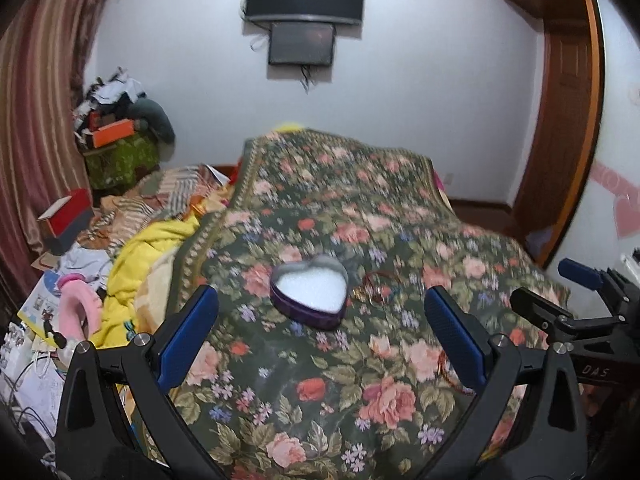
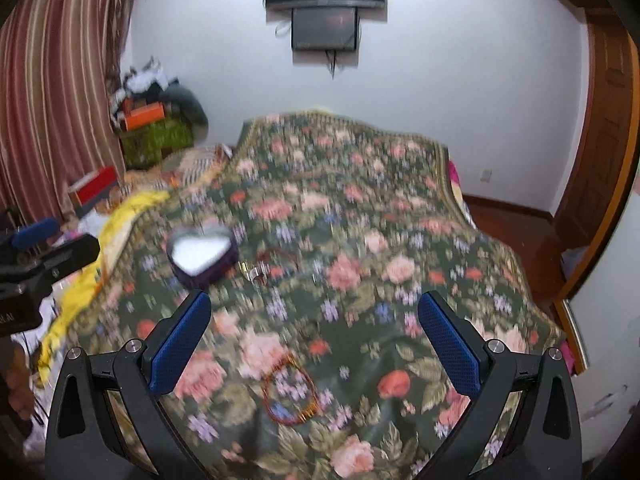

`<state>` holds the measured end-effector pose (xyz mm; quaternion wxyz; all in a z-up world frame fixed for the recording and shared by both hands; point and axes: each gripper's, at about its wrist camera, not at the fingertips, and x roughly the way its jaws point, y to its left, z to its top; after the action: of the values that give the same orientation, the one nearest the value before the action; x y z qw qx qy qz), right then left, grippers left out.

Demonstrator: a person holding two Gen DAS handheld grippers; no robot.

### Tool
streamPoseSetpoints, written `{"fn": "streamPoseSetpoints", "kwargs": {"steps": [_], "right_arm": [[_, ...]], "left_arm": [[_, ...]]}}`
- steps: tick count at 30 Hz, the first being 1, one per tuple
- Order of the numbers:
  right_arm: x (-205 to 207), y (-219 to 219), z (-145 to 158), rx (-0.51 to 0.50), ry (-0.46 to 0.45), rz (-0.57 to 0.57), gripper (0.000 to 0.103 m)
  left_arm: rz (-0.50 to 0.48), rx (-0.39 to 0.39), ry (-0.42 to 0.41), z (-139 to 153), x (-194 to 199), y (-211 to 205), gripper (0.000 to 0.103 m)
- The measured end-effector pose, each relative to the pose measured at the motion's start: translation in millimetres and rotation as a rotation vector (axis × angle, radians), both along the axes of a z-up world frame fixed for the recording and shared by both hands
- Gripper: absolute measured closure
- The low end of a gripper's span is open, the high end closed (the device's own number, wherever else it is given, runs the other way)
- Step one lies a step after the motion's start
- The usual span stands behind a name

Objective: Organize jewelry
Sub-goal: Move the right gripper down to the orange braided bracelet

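Observation:
A purple heart-shaped box (image 1: 308,295) with white lining sits open on the floral bedspread (image 1: 320,400); it also shows in the right wrist view (image 2: 202,256). Small jewelry pieces (image 1: 374,290) lie just right of it, blurred, also seen in the right wrist view (image 2: 264,266). A red-orange bead bracelet (image 2: 290,396) lies on the bedspread between my right gripper's fingers. My left gripper (image 1: 320,332) is open and empty, near side of the box. My right gripper (image 2: 314,344) is open and empty above the bracelet.
Yellow blanket (image 1: 152,256), clothes, boxes and papers pile along the bed's left side. A red box (image 1: 68,216) stands by the striped curtain. A wooden door (image 1: 560,128) is at the right. Screens hang on the far wall.

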<state>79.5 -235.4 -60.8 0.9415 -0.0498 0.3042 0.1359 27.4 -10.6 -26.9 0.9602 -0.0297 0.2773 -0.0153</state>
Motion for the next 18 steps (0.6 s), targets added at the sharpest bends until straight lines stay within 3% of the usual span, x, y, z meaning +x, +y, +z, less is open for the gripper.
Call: {"fn": "streamPoseSetpoints", "kwargs": {"steps": [4,7,10,15,18], "right_arm": [[2,-2,-24,-0.019,0.088,0.023,0.002],[4,-2,-37,-0.015,0.147,0.041,0.012],[8,-1,-51,-0.008,0.208,0.064,0.018],[15,2,-67,0.012,0.279,0.101,0.025],[22,2,-76,0.050,0.333,0.113,0.034]], "left_arm": [[-0.057,0.014,0.086,-22,12,-8,0.000],[-0.082,0.017,0.129,-36,18,-13,0.000],[-0.109,0.024,0.158,-46,21,-18,0.007],[-0.137,0.007,0.209,-60,22,-20,0.008],[-0.143,-0.005,0.231,-66,25,-19,0.008]]}}
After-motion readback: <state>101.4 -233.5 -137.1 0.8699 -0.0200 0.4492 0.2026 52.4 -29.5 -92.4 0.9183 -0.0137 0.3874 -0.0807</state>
